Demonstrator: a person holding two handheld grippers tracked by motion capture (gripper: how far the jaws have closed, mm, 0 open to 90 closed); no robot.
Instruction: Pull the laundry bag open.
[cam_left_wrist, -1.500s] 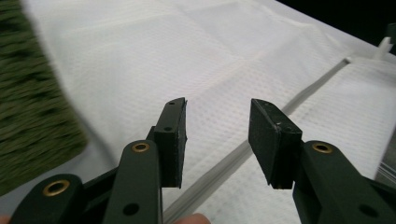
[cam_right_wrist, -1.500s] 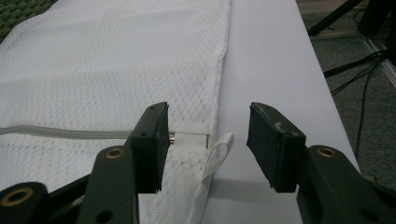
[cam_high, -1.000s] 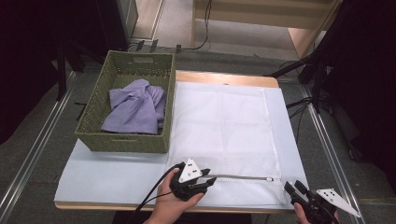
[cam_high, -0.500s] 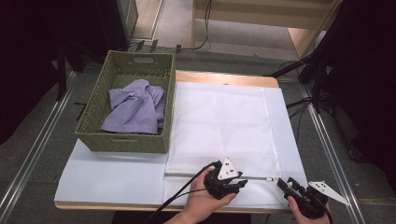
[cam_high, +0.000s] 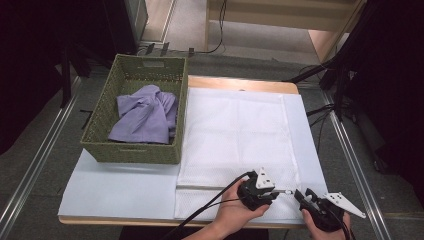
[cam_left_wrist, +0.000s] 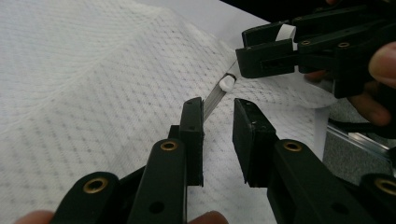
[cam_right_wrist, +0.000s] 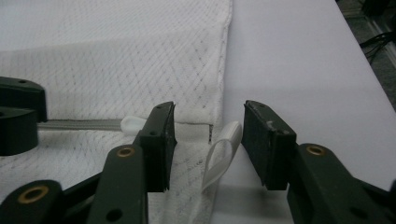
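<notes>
The left gripper sits at the near edge of the white mesh bag, low over the zipper; its jaws have just been closing, yet a gap shows between them and the pads press on nothing; the grey zipper strip runs beside one pad. The white zipper pull lies just past those jaws, on the bag. The right gripper is at the bag's near right corner; its jaws have just been closing a little and stand apart; the bag's corner hem and a white loop tab lie between them; I cannot tell if a pad touches the cloth. The two grippers are near each other, tips almost meeting over the zipper. The bag lies flat on the white table cover. Left of the bag, touching its edge, stands a green woven basket with a purple cloth bunched inside. I see no writing or labels I can read.
</notes>
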